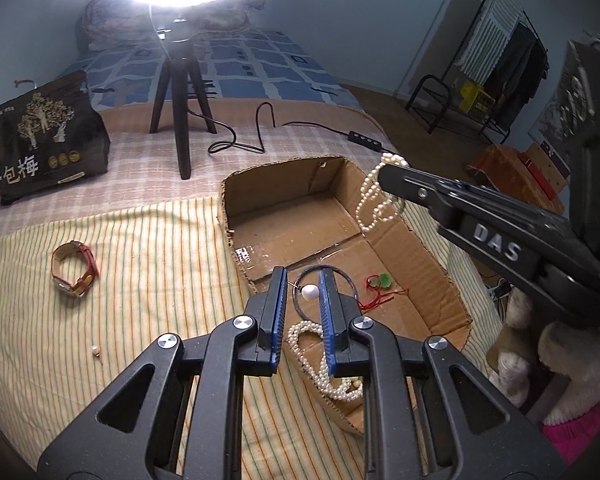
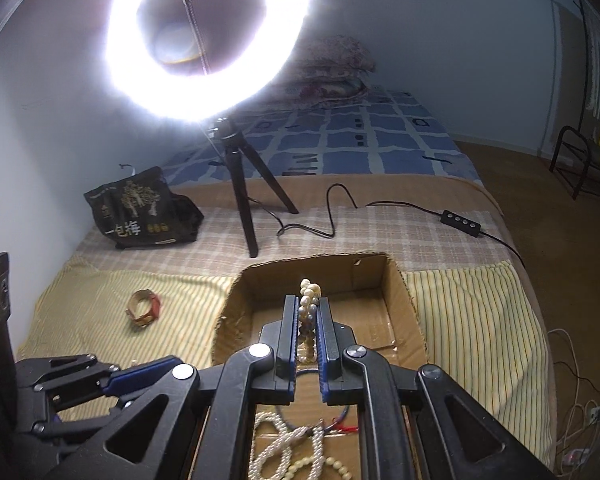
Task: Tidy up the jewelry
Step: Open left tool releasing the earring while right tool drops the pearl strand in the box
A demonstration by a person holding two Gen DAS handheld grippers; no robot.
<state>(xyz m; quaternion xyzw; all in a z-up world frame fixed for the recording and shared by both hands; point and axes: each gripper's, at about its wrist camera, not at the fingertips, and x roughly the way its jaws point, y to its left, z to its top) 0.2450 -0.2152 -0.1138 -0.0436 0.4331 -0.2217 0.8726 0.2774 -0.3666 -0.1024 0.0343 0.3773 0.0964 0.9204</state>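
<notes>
While our right gripper (image 2: 308, 322) pinches a pearl necklace (image 1: 374, 200) dangling over the cardboard box (image 1: 420, 248), our left gripper (image 1: 303, 280) hovers lower. Its jaws stand narrow (holding nothing) over a white bead (image 1: 310, 293).

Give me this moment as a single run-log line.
right gripper: shut on pearl necklace, over cardboard box | left gripper: nearly closed, empty | watch: on striped cloth

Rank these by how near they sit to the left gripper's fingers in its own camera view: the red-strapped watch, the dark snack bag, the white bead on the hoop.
1. White bead, between the fingers, inside the cardboard box.
2. Watch, left, on striped cloth.
3. Snack bag, far left, farthest.
</notes>
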